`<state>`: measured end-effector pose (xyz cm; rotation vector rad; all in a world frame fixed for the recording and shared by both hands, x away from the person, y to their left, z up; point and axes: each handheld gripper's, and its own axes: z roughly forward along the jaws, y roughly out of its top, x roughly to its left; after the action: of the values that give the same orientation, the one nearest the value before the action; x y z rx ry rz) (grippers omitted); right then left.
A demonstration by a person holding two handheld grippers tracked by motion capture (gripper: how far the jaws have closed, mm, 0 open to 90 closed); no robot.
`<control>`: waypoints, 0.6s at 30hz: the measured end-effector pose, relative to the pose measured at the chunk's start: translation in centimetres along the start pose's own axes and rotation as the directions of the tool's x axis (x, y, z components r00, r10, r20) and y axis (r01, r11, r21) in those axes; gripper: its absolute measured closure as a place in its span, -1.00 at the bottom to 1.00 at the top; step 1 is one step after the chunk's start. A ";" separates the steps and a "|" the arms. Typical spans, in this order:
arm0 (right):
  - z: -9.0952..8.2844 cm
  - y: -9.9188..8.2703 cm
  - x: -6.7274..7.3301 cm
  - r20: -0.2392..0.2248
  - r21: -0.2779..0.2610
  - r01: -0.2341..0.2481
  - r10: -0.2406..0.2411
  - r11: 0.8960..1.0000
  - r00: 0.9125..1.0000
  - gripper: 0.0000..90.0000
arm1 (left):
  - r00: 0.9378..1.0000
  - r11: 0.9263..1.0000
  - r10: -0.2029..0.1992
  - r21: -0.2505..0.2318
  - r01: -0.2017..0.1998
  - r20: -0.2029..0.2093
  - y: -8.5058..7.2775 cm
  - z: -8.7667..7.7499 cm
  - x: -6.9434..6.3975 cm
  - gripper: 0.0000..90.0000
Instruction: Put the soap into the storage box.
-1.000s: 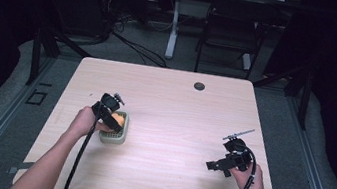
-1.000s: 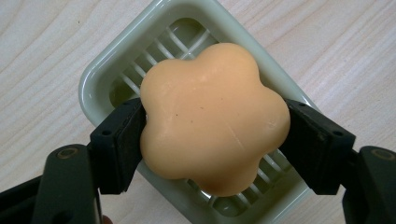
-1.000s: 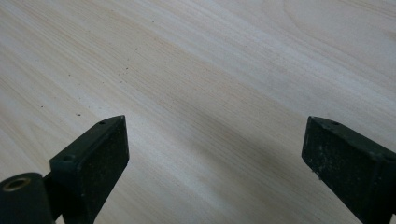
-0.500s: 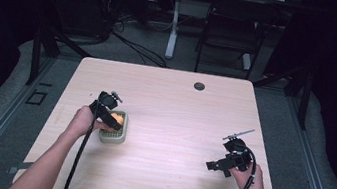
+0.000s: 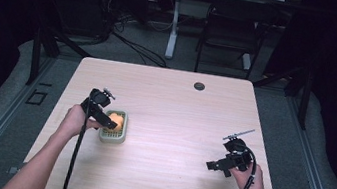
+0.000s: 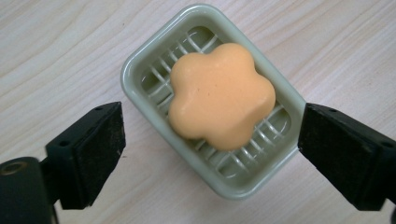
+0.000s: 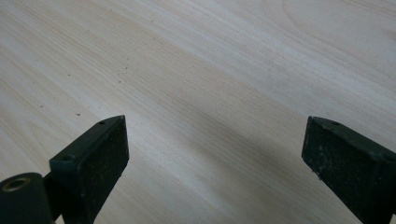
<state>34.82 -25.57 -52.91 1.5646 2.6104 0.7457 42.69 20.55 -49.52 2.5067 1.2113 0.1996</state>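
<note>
One flower-shaped orange soap (image 6: 220,95), smooth and matte, lies in one pale green glossy soap dish (image 6: 140,70) with a ribbed grid floor, centre of the left gripper view. My left gripper (image 6: 210,140) has just been opening; its jaws are released, straddling the dish without touching. My right gripper (image 7: 215,149) gapes over bare, light wood-grain table (image 7: 210,70). Dark room beyond, one chair (image 5: 232,23) at the top of the high view.

An orange flower-shaped soap (image 6: 220,95) in a pale green ribbed dish (image 6: 140,60) on a light wood-grain table (image 6: 56,42), between black jaws.
</note>
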 end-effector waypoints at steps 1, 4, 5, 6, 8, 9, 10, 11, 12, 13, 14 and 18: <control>0.0 0.0 0.0 0.001 0.001 0.001 -0.001 1.000 1.000 -0.85 | 1.000 1.000 0.000 0.000 0.000 0.000 0.0 0.0 0.0 -0.87; 0.0 0.0 0.0 0.003 0.001 0.001 -0.001 1.000 1.000 -0.85 | 1.000 1.000 0.004 -0.007 -0.004 -0.005 -0.5 -0.8 -0.2 -0.92; -0.1 0.0 -0.1 0.002 0.005 0.006 -0.006 1.000 1.000 -0.85 | 1.000 1.000 0.010 -0.003 -0.010 -0.005 -0.7 -1.1 -0.2 -0.94; -0.1 0.0 -0.1 0.007 0.002 0.006 -0.006 1.000 1.000 -0.85 | 1.000 1.000 0.009 -0.008 -0.009 -0.008 -0.9 -1.3 -0.3 -0.97; -0.1 0.0 -0.1 0.006 0.001 0.006 -0.006 1.000 1.000 -0.85 | 1.000 1.000 0.009 -0.012 -0.009 -0.015 -1.4 -1.8 -0.4 -0.98; -0.1 0.0 -0.1 0.007 0.002 0.006 -0.006 1.000 1.000 -0.85 | 1.000 1.000 0.006 -0.015 -0.007 -0.014 -1.6 -1.9 -0.5 -0.99; -0.1 0.0 -0.1 0.007 0.002 0.006 -0.006 1.000 1.000 -0.85 | 1.000 1.000 0.009 -0.015 -0.009 -0.017 -1.9 -2.1 -0.5 -0.99; -0.1 0.0 -0.1 0.006 0.002 0.006 -0.006 1.000 1.000 -0.85 | 1.000 1.000 0.009 -0.014 -0.009 -0.020 -2.1 -2.3 -0.6 -1.00; -0.1 0.0 -0.1 0.006 0.004 0.006 -0.006 1.000 1.000 -0.85 | 1.000 1.000 0.007 -0.016 -0.007 -0.019 -2.4 -2.4 -0.6 -1.00; -0.1 0.0 -0.1 0.006 0.002 0.005 -0.005 1.000 1.000 -0.85 | 1.000 1.000 0.008 -0.014 -0.008 -0.012 -2.7 -2.5 -0.6 -1.00; -0.1 0.0 -0.1 0.006 0.002 0.005 -0.005 1.000 1.000 -0.85 | 1.000 1.000 0.010 -0.013 -0.010 -0.006 -3.0 -2.6 -0.6 -1.00; -0.1 0.0 -0.1 0.005 0.001 0.003 -0.003 1.000 1.000 -0.85 | 1.000 1.000 0.009 -0.009 -0.009 -0.010 -4.3 -2.9 -0.8 -1.00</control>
<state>34.80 -25.72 -52.86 1.5611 2.6096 0.7391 38.25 23.10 -48.41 2.5065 1.2001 0.2201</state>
